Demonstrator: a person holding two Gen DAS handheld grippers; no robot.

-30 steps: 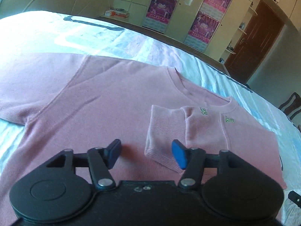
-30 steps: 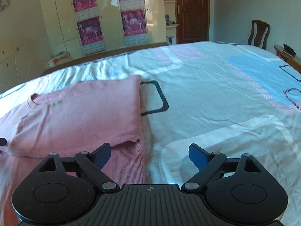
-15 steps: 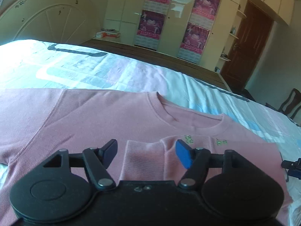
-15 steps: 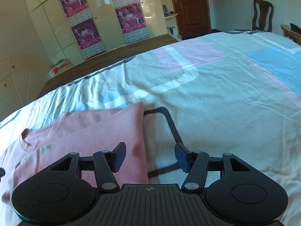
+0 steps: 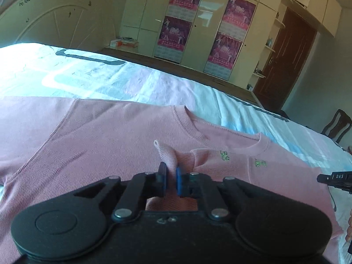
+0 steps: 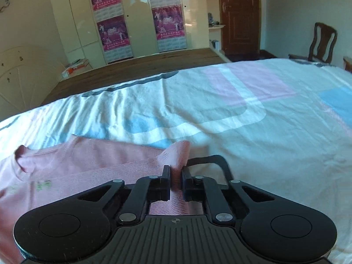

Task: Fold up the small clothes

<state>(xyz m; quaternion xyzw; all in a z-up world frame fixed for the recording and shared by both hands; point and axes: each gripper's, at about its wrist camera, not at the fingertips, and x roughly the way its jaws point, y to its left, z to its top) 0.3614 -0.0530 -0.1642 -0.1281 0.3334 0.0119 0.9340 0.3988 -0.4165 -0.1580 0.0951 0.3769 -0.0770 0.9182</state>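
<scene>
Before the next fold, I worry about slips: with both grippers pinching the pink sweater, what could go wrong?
1. The left gripper is shut on only the folded-in sleeve cuff; lifting could undo that fold.
2. The right gripper pinches a thin bunch at the pink sweater edge, which might slip out.
3. Uneven pulls may wrinkle the bedsheet.

cream wardrobe [image 6: 136, 22] (4 posters) | brown door [image 6: 239, 15] | wooden chair [image 6: 323, 41]

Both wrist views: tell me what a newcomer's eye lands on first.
The pink sweater spread across the patterned bedsheet dominates. The left gripper is shut on its folded-in sleeve cuff; the right gripper pinches the sweater's edge. Purple posters on the cream wardrobe stand out behind.
</scene>
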